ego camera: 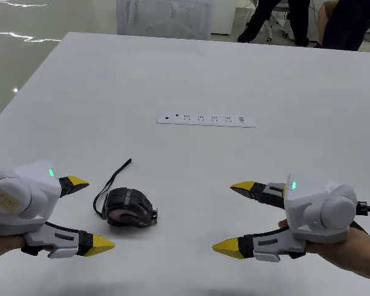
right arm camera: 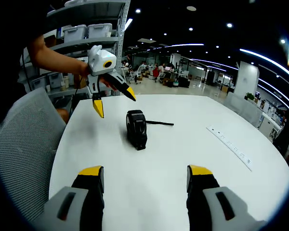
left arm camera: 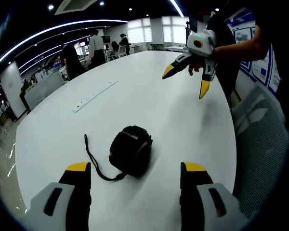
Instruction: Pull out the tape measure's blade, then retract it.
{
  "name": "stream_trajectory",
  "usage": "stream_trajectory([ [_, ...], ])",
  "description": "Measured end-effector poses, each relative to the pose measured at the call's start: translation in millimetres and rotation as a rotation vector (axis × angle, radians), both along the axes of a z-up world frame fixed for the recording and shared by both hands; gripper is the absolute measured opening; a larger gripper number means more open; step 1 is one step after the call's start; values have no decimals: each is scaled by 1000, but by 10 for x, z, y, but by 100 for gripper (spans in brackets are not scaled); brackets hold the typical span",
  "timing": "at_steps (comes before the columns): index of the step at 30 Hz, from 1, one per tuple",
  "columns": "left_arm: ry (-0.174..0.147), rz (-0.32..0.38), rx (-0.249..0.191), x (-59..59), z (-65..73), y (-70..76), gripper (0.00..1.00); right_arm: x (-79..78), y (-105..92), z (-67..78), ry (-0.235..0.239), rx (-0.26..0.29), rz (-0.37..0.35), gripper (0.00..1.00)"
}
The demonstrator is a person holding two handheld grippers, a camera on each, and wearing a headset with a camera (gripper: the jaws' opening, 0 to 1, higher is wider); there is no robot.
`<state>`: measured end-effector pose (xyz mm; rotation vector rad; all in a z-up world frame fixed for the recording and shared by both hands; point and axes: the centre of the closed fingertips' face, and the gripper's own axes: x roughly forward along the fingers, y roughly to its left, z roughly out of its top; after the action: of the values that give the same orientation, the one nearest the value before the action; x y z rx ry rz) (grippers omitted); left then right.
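Note:
A black tape measure (ego camera: pixel 129 208) with a black wrist strap (ego camera: pixel 111 180) lies on the white table (ego camera: pixel 234 74), its blade wound in. My left gripper (ego camera: pixel 92 213) hovers open just left of it, with the tape measure (left arm camera: pixel 130 150) a short way ahead of its yellow-tipped jaws. My right gripper (ego camera: pixel 237 216) is open as well, well to the right of the case, which sits farther off as the tape measure (right arm camera: pixel 136 127) straight ahead. Each gripper faces the other: the right gripper (left arm camera: pixel 195 72) and the left gripper (right arm camera: pixel 111 98) both hang above the table.
A white power strip (ego camera: pixel 206 119) lies flat across the table's middle, beyond the tape measure. A grey mesh chair (right arm camera: pixel 24 144) stands at the near table edge. People stand past the far edge (ego camera: pixel 283 21).

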<state>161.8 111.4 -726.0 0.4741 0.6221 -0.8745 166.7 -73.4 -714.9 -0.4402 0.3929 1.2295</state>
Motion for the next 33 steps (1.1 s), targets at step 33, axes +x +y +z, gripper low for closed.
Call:
stream_trajectory([
  [33,22,-151,108,213,-178,13,58,110,289,-250,10,-72,129,60],
])
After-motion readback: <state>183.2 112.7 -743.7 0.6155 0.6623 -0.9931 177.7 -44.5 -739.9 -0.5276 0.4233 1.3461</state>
